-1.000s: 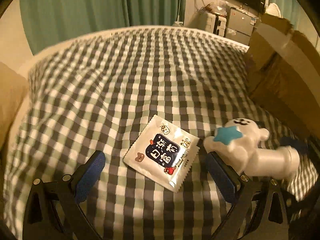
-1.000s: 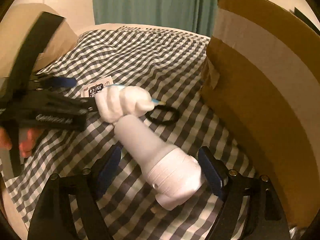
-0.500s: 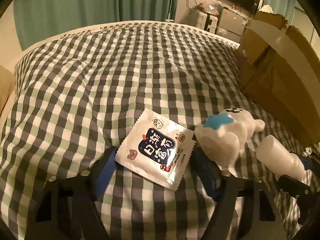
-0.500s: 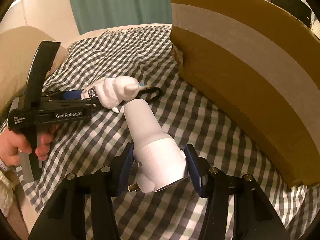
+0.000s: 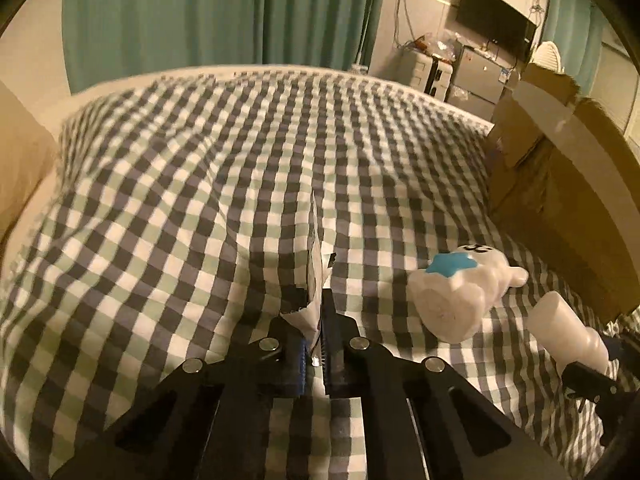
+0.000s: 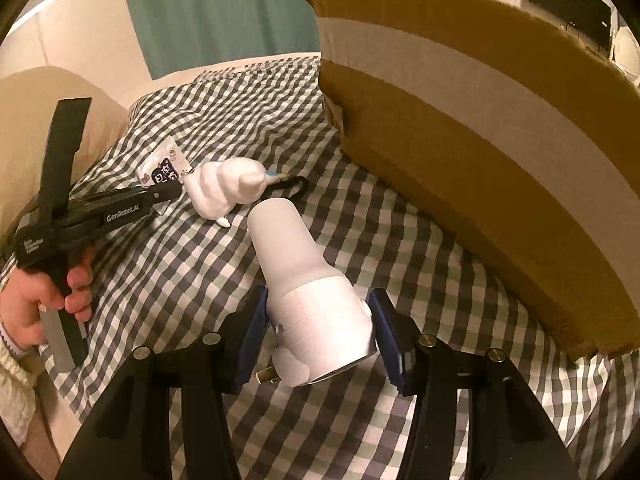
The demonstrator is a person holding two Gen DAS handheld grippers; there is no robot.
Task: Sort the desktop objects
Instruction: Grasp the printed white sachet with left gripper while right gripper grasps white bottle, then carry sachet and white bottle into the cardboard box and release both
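The left gripper [image 5: 318, 344] has its fingers pinching the snack packet [image 5: 316, 276] edge-on above the checked bed [image 5: 200, 200]. The right gripper [image 6: 318, 340] clamps the white bottle [image 6: 308, 292]; beyond its fingers lies the white figurine [image 6: 224, 190], the cardboard box [image 6: 480, 160] rightward.

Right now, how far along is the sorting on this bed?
Nothing shows as sorted yet; the cardboard box interior is hidden. In hand: the left gripper is shut on the snack packet, and the right gripper clamps the white bottle. Left on the checkered cover: the white figurine and a black ring.
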